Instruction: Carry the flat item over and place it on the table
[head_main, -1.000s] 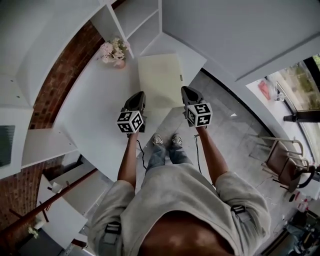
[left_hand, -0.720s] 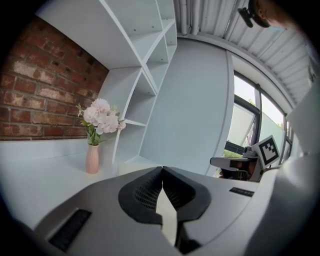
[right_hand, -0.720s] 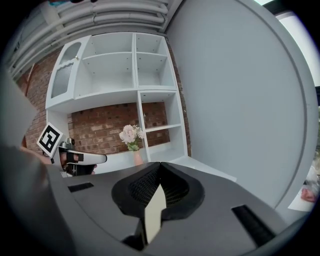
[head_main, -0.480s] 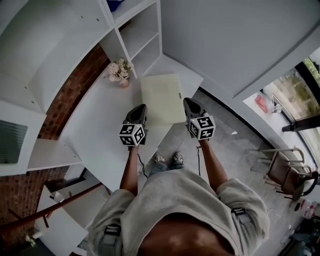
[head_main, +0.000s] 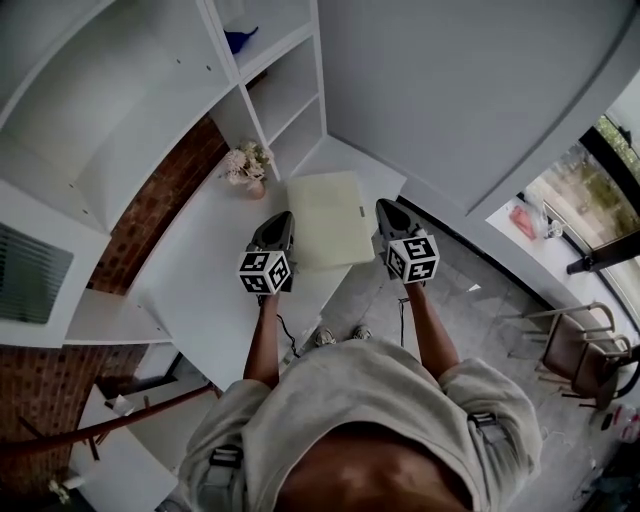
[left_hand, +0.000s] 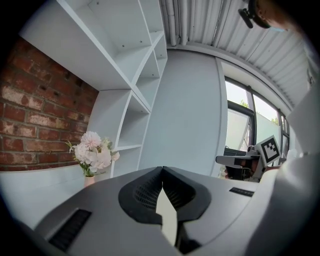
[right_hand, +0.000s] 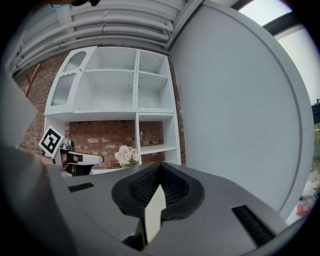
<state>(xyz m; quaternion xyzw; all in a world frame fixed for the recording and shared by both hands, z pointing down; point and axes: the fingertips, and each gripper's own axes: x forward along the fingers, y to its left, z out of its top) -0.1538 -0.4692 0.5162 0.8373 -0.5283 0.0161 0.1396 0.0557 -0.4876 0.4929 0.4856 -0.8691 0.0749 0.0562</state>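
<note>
A tall white shelving unit (head_main: 270, 70) is seen at the far end of the white table (head_main: 200, 270), with a brick wall (head_main: 165, 195) running along the table's left side. A grey floor (head_main: 470, 285) is seen to the right of the table, and a chair (head_main: 575, 345) is set on it well apart from the table.

The table itself is long and narrow. Its right edge is overlapped by the flat item (head_main: 330, 220), a cream rectangular sheet that is held level over the table's far right part, near the corner by the shelving unit. Whether the sheet is touching the table top cannot be told from any view.

The sheet is gripped on both sides. The left gripper (head_main: 282, 216) is closed on its left edge, over the table, and in the left gripper view the jaws are seen brought together, with only the thin cream edge (left_hand: 167, 215) pinched between the ribbed pads (left_hand: 147, 192). The right gripper (head_main: 385, 206) is closed in the same way on the right edge, over the table's right margin; in the right gripper view the same cream sliver (right_hand: 154, 210) is clamped between the dark pads (right_hand: 172, 187), which are all but shut.

A small vase of pale pink flowers (head_main: 248, 165) is stood on the table's far end, just beyond the sheet's far left corner and apart from it. A small blue object (head_main: 240, 40) is seen on a shelf above the table.
</note>
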